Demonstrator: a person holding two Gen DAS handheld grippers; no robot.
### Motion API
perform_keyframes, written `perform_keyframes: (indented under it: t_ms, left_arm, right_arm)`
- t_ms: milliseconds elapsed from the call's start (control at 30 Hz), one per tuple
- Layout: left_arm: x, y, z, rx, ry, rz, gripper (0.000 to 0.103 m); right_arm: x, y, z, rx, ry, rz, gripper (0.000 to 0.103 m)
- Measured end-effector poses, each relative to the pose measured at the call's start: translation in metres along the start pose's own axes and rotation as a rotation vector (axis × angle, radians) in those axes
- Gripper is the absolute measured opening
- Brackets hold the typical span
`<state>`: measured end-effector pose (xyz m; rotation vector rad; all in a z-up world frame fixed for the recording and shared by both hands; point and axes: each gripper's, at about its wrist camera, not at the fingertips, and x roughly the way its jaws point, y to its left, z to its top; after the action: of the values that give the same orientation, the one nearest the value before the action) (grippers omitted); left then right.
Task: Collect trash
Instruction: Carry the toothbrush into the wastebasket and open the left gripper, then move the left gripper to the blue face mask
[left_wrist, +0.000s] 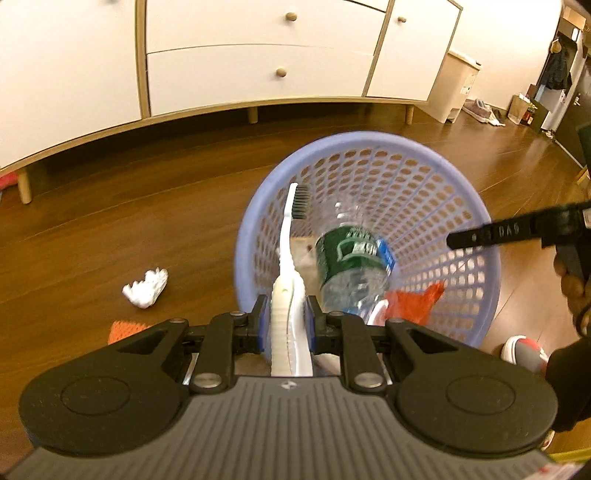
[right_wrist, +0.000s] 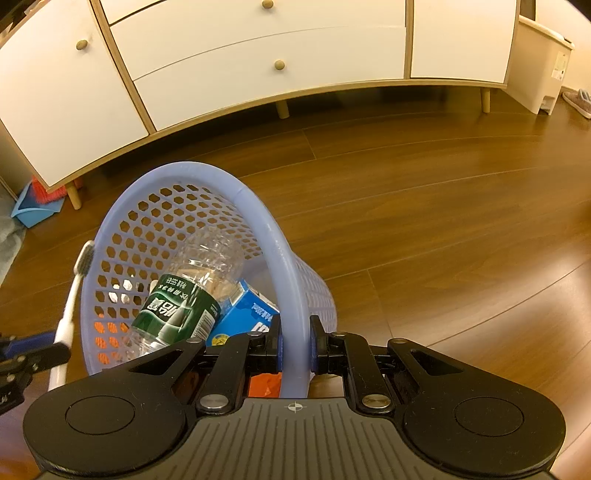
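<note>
Lavender basket (right_wrist: 258, 229), bottle (right_wrist: 177, 306), carton (right_wrist: 243, 317) inside

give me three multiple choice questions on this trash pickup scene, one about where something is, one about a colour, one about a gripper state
1. Where does the crumpled white tissue lie?
A. inside the basket
B. on the wood floor left of the basket
C. on top of the cabinet

2. What colour is the label of the plastic bottle in the basket?
A. green
B. yellow
C. pink

3. What is the right gripper doing?
A. hanging open above the floor
B. shut on a toothbrush
C. shut on the basket rim

Answers:
1. B, the tissue sits on bare floor outside the basket wall.
2. A, a dark green label wraps the clear bottle.
3. C, its jaws pinch the rim, while the left gripper holds the toothbrush.
</note>
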<state>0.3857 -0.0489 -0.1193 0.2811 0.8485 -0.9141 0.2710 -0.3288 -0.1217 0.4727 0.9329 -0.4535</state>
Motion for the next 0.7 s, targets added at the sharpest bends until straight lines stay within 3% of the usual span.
perform_keyframes:
  t_ms: [167,300,467,700]
  left_arm:
    - [0.019,-0.005,0.016,-0.02,-0.005,-0.003,0.016]
    - [0.019,-0.003,0.018,-0.031,-0.022,-0.002,0.03]
    - [0.009,0.018,0.008,-0.061,-0.038,0.017,0.03]
    - [0.003,0.06,-0.019,-0.116,-0.011,0.098,0.03]
  right_arm:
    - [-0.002,0.0,0.001,0.011,0.002,-0.003,0.009]
    - [-0.002,0.0,0.001,0.01,0.003,-0.003,0.009]
    - [-0.002,-0.001,0.003,0.018,0.005,-0.004,0.009]
    - [-0.002,-0.002,0.003,0.029,0.01,-0.005,0.009]
